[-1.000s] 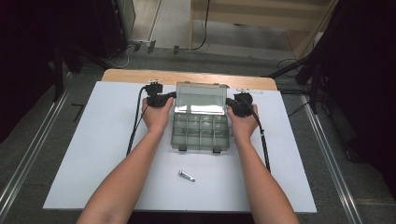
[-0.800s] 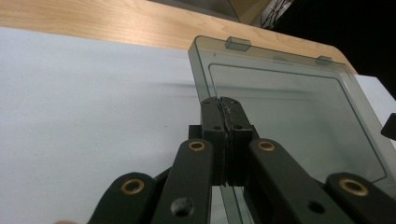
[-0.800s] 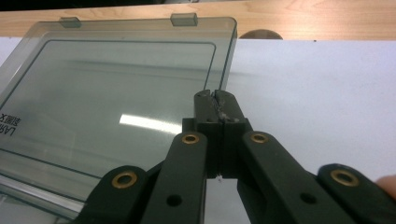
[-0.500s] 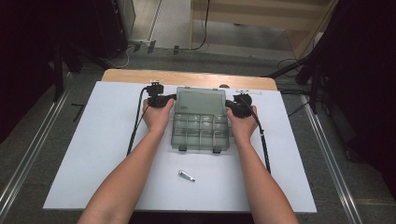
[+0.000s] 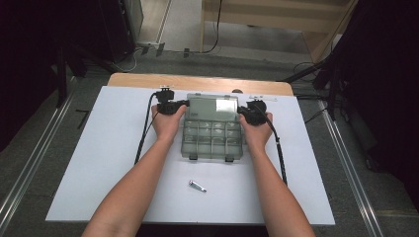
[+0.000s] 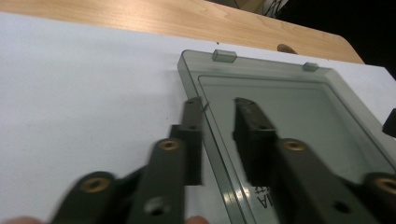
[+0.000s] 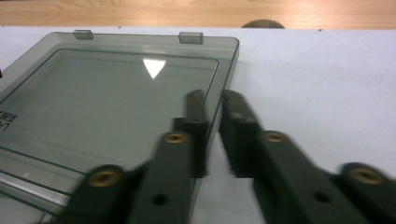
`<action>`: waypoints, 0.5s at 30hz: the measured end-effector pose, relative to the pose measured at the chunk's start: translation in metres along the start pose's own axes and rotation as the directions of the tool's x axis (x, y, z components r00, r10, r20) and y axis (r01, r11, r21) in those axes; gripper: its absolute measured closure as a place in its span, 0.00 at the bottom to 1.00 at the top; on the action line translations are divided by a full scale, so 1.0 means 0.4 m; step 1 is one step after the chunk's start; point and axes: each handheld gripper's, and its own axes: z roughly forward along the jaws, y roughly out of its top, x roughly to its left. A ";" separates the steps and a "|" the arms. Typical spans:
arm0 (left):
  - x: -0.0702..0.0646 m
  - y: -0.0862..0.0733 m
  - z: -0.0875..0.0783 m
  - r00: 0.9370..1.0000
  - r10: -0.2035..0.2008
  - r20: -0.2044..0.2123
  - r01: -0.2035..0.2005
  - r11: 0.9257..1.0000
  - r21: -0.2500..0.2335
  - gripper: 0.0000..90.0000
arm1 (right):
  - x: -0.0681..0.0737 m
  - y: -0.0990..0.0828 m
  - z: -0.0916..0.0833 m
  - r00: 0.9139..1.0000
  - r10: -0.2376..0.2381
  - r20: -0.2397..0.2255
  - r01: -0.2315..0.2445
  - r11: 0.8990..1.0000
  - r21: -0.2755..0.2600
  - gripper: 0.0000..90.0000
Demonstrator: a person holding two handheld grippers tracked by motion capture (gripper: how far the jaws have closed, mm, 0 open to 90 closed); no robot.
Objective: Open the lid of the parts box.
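White desk [image 5: 99,163] carries an opened organiser box [image 5: 213,139], long axis running away from the person, lid [image 5: 212,105] lying farthest; both grippers' jaws, just parted, straddle the lid's side edges.

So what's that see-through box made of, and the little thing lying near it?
The box looks like smoky, glossy clear plastic: the lid mirrors a light and shows the sheet beneath. The little thing glints silvery, perhaps metal; too small to tell.

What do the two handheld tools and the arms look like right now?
Both tools, left and right, are black, with flat dark jaws on linked arms carrying brass-coloured pivot rings. A black cable trails back from each. The forearms are bare, no sleeves or gloves.
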 end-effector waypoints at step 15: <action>-0.054 -0.017 -0.080 0.980 0.165 0.108 -0.153 0.982 -0.110 0.06 | 0.009 -0.016 -0.074 0.993 -0.062 -0.103 0.049 0.991 -0.125 0.03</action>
